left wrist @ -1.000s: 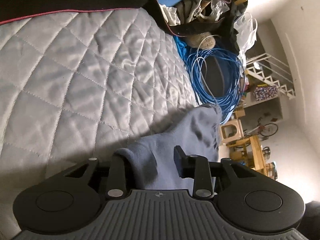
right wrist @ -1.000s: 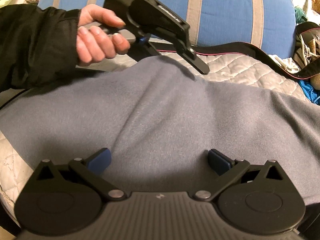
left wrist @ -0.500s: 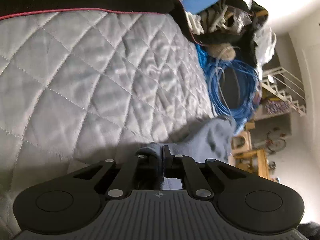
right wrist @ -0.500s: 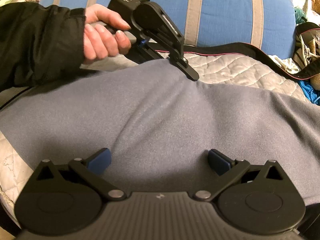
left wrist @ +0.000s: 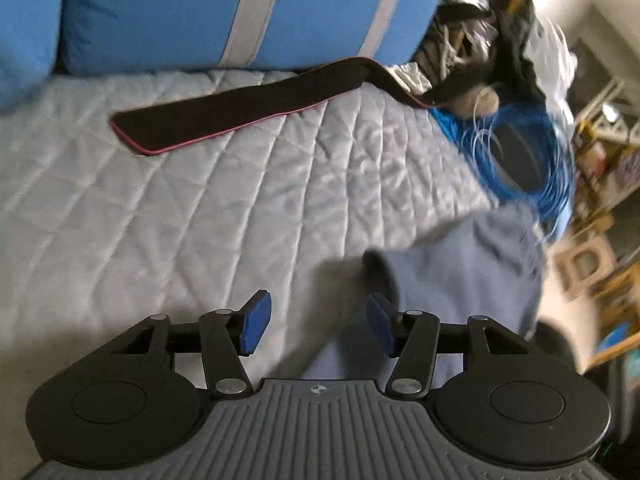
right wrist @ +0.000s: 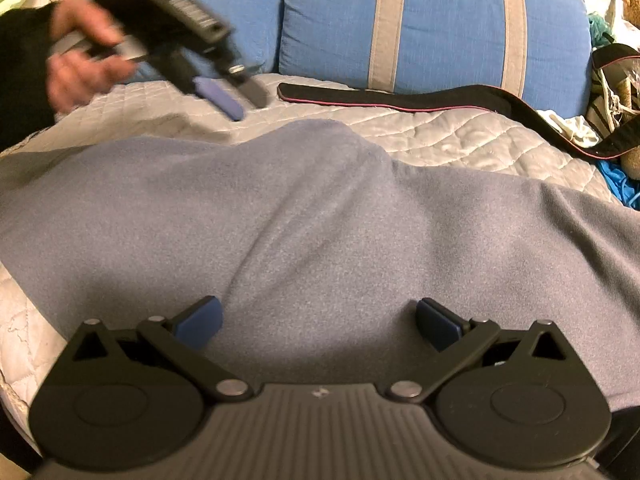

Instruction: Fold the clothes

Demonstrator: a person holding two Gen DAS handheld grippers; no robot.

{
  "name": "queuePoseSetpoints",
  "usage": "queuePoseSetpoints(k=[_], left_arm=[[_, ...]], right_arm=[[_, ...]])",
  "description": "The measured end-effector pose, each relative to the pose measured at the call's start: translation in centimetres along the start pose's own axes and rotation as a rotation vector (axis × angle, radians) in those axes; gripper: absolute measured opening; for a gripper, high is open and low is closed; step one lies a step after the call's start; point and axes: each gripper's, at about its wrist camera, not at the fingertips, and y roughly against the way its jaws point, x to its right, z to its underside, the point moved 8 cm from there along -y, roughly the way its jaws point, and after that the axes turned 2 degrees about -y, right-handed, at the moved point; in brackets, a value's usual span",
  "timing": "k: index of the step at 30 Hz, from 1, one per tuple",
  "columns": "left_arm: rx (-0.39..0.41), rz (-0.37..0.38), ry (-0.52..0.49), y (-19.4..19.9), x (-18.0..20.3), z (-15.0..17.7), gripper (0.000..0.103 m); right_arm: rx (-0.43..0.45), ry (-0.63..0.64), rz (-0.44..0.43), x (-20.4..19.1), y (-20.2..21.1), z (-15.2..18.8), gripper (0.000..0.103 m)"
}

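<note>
At the far left of the right wrist view, a hand (right wrist: 76, 68) in a dark sleeve grips the left gripper (right wrist: 244, 100), a blurred black body with a blue pad at the tip. Its fingers have just been opening and stand released, with nothing between them; they hang above the bed (right wrist: 460, 140), apart from the cloth. The bed wears a pale quilted cover with stitched diamonds and a faint sheen.

The grey-blue garment (right wrist: 320, 216) is a soft, matte, fleece-like sheet spread broadly across the bed's near part, with a rounded hump at its far edge and shallow folds running toward the camera. In the left wrist view its bunched edge (left wrist: 460, 272) lies just beside the right-hand finger pad, while the left-hand pad hangs over bare quilt.

The right gripper (right wrist: 318, 320) has its fingers spread wide, released, blue pads low over the garment's near part; whether they touch the cloth I cannot tell.

Beyond lie a long flat black strap (right wrist: 400, 98) with a thin red edge, and plump blue cushions (right wrist: 440, 20) with grey bands. A coil of blue cable (left wrist: 532, 160) sits at the right, off the bed's edge.
</note>
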Motion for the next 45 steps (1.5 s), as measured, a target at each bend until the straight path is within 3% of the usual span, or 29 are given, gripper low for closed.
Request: queuePoseSetpoints(k=[4, 5, 6, 7, 9, 13, 20, 22, 23, 24, 26, 27, 35, 38, 40, 41, 45], left_arm=[[-0.027, -0.05, -0.047, 0.5, 0.1, 2.1, 0.05], [-0.048, -0.068, -0.059, 0.3, 0.0, 2.7, 0.045], [-0.067, -0.092, -0.072, 0.1, -0.1, 3.3, 0.027], [-0.085, -0.117, -0.087, -0.1, -0.1, 3.7, 0.016], [-0.077, -0.134, -0.077, 0.3, -0.4, 4.4, 0.003], [-0.038, -0.139, -0.054, 1.8, -0.8, 5.0, 0.003], [-0.038, -0.205, -0.02, 3.4, -1.1, 4.9, 0.005], [0.0, -0.147, 0.022, 3.5, -0.4, 3.6, 0.008], [0.025, -0.094, 0.053, 3.4, 0.0, 2.8, 0.016], [0.051, -0.04, 0.083, 3.4, 0.5, 2.0, 0.031], [0.076, 0.09, 0.139, 2.4, 1.7, 0.3, 0.043], [0.074, 0.134, 0.153, 1.6, 2.2, -0.3, 0.043], [-0.073, 0.246, 0.234, -5.9, 3.3, -2.4, 0.044], [-0.094, 0.264, 0.267, -7.5, 3.2, -2.4, 0.042], [-0.065, 0.287, 0.273, -7.6, 3.6, -2.7, 0.029], [-0.046, 0.297, 0.266, -7.3, 4.1, -2.9, 0.013], [0.034, 0.315, 0.132, -4.8, 8.5, -3.4, 0.008]], right_arm=[[0.002, -0.001, 0.001, 0.0, 0.0, 0.0, 0.102], [0.002, -0.001, 0.001, 0.0, 0.0, 0.0, 0.102], [0.002, -0.002, 0.001, 0.0, 0.0, 0.0, 0.102], [0.003, -0.002, 0.001, 0.0, 0.0, 0.0, 0.102], [0.004, -0.002, 0.002, 0.0, 0.0, 0.0, 0.102], [0.005, -0.003, 0.003, 0.0, 0.0, 0.0, 0.102], [0.006, -0.003, 0.005, 0.0, -0.1, -0.1, 0.102], [0.006, -0.005, 0.005, 0.0, -0.2, -0.1, 0.102], [0.006, -0.004, 0.005, 0.0, -0.2, -0.1, 0.102], [0.006, -0.004, 0.005, 0.0, -0.2, -0.1, 0.102], [0.006, -0.004, 0.004, 0.0, -0.2, -0.1, 0.102], [0.006, -0.004, 0.003, 0.0, -0.2, -0.1, 0.102], [0.007, -0.005, -0.002, 0.0, -0.1, 0.0, 0.102], [0.006, -0.006, -0.004, 0.0, -0.2, -0.1, 0.102], [0.006, -0.006, -0.006, 0.0, -0.2, -0.1, 0.102], [0.005, -0.007, -0.006, -0.1, -0.2, -0.1, 0.102], [0.004, -0.007, -0.007, -0.1, -0.2, -0.1, 0.102]])
